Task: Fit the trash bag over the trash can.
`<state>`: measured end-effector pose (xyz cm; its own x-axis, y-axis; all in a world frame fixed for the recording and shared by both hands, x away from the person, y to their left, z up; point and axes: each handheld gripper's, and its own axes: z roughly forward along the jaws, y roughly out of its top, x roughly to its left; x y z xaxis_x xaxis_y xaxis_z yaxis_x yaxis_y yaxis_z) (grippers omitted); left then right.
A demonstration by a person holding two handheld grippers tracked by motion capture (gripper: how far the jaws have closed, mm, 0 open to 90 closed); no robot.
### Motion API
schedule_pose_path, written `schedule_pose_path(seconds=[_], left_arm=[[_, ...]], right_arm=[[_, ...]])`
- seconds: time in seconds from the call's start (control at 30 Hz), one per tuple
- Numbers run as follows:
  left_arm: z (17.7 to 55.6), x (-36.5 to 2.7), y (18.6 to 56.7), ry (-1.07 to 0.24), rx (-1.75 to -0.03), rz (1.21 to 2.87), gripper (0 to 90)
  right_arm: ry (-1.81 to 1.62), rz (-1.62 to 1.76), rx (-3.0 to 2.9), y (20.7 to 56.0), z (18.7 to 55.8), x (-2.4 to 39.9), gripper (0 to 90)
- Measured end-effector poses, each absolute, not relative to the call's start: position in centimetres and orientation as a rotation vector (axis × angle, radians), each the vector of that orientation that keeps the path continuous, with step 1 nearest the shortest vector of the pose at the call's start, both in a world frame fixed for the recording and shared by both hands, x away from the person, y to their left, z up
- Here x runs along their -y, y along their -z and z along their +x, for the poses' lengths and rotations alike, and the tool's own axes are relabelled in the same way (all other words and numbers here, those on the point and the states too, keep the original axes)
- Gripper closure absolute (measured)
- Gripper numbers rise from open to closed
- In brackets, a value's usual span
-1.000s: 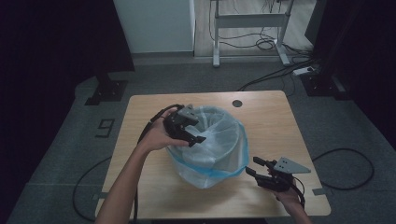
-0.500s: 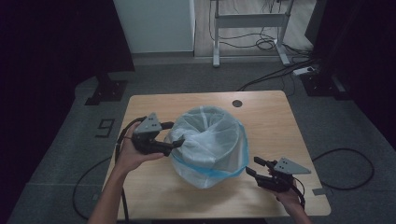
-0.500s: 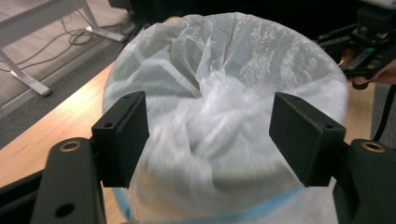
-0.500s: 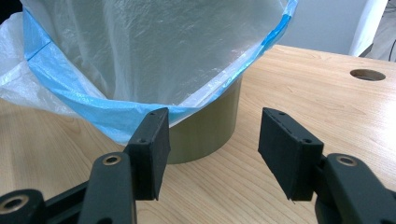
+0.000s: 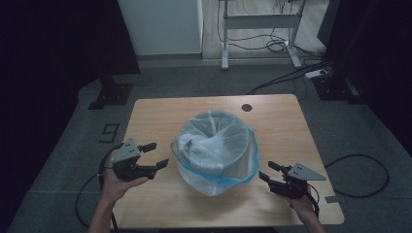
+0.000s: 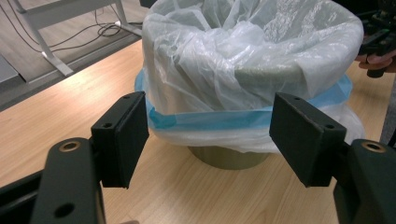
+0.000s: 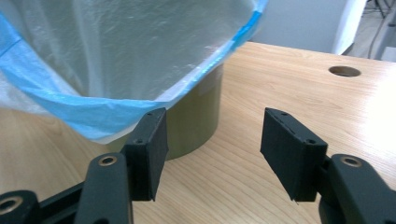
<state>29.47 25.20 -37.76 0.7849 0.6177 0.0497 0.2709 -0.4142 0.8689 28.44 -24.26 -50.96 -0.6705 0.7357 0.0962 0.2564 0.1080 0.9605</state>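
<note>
The left gripper [image 5: 159,154] is held with its jaws standing apart and nothing between them. In the left gripper view the two black pads are seen to frame the target from a little way off, without touching it. The right gripper [image 5: 266,170] is likewise released: its jaws have just been opening, and only bare wood is seen between them.

Between the two grippers, at the middle of the light wooden table [image 5: 282,121], stands the round olive-grey bin [image 5: 228,162]. It is lined with a translucent white plastic bag [image 5: 214,141], whose blue-banded hem [image 5: 216,178] is folded down over the rim and hangs as a loose skirt around the wall. The bin is upright, so its long axis is vertical, while the blue hem runs level around it.

From the left gripper the bin lies straight ahead along the jaws, near but clearly apart. From the right gripper it lies ahead and to the side. In the right gripper view the blue hem [image 7: 84,109] is seen hanging just beside one pad, with the bin's wall [image 7: 198,116] close behind it. The right gripper is therefore judged to be the nearer one to the hem. A short advance toward the skirt would probably be needed before that edge could be pinched.
</note>
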Motion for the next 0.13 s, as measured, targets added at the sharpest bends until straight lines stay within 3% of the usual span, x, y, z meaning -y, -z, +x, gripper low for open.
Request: schedule_pose_path(seconds=[0.13], left_arm=[[29.53, -25.11, 37.85, -0.458, -0.663, 2.02, 27.8]], right_arm=[[-1.584, 0.981, -1.976, 51.07, 28.6, 24.5, 38.5]])
